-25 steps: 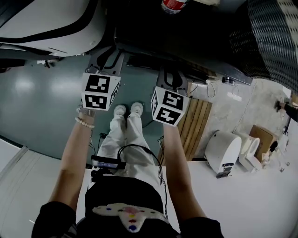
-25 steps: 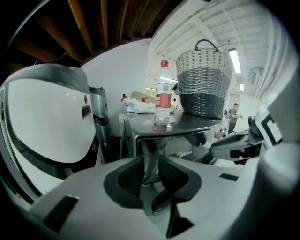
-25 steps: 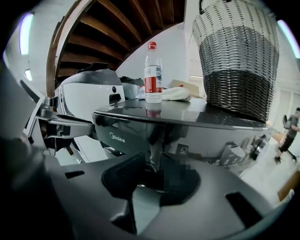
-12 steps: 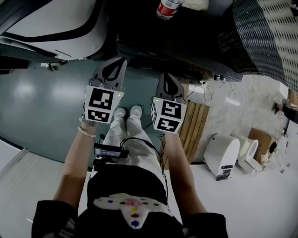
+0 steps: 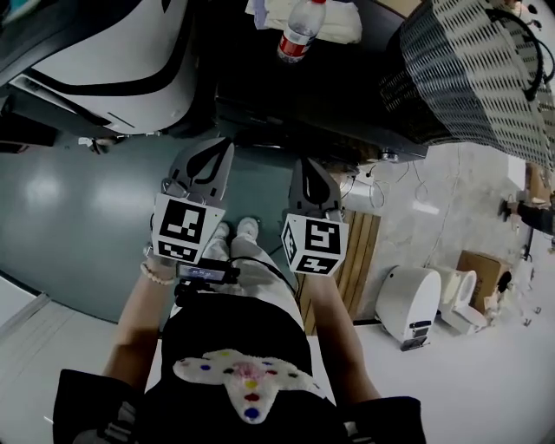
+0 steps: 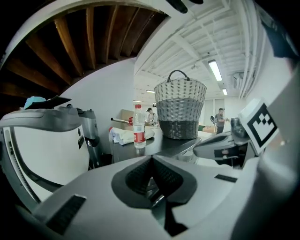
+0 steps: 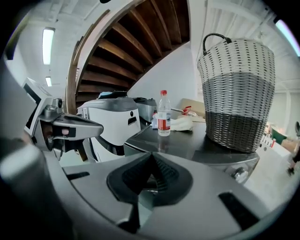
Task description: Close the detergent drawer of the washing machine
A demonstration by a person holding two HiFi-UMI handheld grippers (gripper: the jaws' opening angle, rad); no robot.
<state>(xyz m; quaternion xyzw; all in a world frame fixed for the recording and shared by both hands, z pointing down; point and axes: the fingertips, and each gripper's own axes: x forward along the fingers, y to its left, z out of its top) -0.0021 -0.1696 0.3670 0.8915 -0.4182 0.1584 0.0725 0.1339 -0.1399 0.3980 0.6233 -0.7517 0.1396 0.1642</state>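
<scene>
The washing machine (image 5: 286, 95) shows as a dark-topped body ahead of me; its top (image 7: 187, 140) carries a bottle, a cloth and a basket. I cannot make out its detergent drawer in any view. My left gripper (image 5: 222, 144) is held up in front of the machine's near edge, jaws together with nothing between them (image 6: 151, 157). Beside it, my right gripper (image 5: 306, 163) is likewise shut and empty (image 7: 151, 154). Neither touches the machine. Each gripper shows in the other's view: the right gripper (image 6: 220, 147), the left gripper (image 7: 70, 129).
A water bottle (image 5: 297, 33), a folded white cloth (image 5: 334, 19) and a tall wicker basket (image 5: 473, 61) stand on the machine's top. A large white appliance (image 5: 104, 52) sits to the left. Wooden slats (image 5: 355, 251) and a white bin (image 5: 412, 299) lie on the floor at right.
Both grippers have risen and moved forward toward the machine's front edge. Their jaws stood apart a second ago and are now together. The head view has tilted up, showing more of the machine's top.
</scene>
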